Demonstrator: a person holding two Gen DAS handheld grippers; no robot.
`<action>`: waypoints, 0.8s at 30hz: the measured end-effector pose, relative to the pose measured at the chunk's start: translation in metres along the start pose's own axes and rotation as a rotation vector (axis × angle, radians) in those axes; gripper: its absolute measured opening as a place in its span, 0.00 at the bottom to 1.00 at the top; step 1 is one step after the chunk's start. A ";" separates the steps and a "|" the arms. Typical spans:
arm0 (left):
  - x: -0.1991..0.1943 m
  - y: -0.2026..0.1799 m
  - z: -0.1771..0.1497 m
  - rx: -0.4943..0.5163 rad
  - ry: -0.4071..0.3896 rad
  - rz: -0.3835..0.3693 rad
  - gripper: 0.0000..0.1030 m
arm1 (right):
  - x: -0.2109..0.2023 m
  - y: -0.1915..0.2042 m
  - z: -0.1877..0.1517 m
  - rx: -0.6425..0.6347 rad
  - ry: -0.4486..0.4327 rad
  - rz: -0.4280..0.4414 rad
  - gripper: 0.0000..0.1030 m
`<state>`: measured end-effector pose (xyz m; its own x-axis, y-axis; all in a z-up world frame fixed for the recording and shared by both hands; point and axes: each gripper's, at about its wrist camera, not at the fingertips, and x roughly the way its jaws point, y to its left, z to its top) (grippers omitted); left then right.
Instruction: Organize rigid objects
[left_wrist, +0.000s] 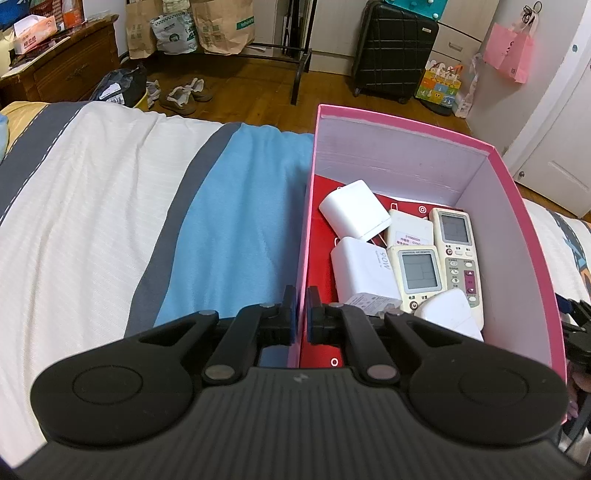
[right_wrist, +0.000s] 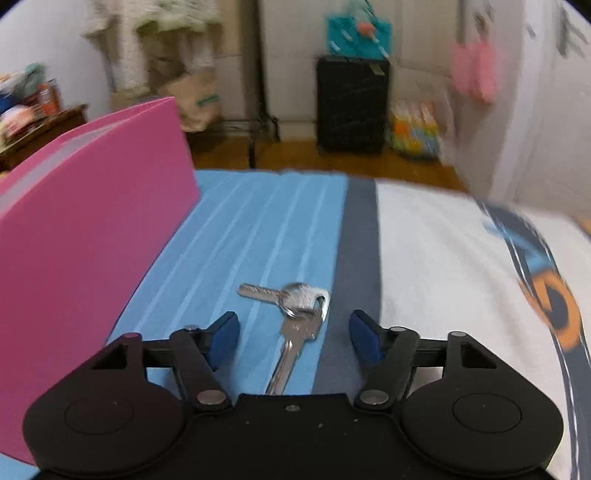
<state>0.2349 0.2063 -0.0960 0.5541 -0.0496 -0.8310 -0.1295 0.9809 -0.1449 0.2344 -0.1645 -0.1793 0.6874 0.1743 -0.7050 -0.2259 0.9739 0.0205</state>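
Note:
A pink box (left_wrist: 406, 125) stands on the bed with a red bottom. Inside lie two white air-conditioner remotes (left_wrist: 421, 273) and several white chargers (left_wrist: 354, 214). My left gripper (left_wrist: 301, 314) is shut on the box's left wall, one blue pad inside and one outside. In the right wrist view a bunch of silver keys (right_wrist: 299, 299) on a ring lies on the blue stripe of the bedcover. My right gripper (right_wrist: 293, 321) is open just above it, the keys lying between its blue pads (right_wrist: 225, 336) without touching them. The pink box (right_wrist: 92, 221) rises at its left.
The bedcover (left_wrist: 110, 192) is striped white, grey and blue. Beyond the bed's edge is a wood floor with shoes (left_wrist: 184, 96), paper bags (left_wrist: 221, 26), a black suitcase (left_wrist: 395, 48), a wooden dresser (left_wrist: 62, 62) at left and a white door (left_wrist: 554, 140) at right.

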 end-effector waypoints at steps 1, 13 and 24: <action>0.000 -0.001 0.000 0.002 0.000 0.001 0.04 | 0.002 -0.001 0.002 -0.001 -0.001 0.007 0.72; 0.001 0.004 0.001 -0.001 0.002 0.000 0.05 | -0.049 -0.001 0.016 0.135 -0.079 0.089 0.24; 0.000 0.005 -0.001 -0.003 -0.003 0.001 0.05 | -0.109 0.031 0.047 0.132 -0.233 0.205 0.24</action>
<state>0.2332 0.2106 -0.0970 0.5564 -0.0484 -0.8295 -0.1321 0.9805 -0.1458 0.1850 -0.1461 -0.0681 0.7793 0.3826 -0.4963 -0.2954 0.9227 0.2475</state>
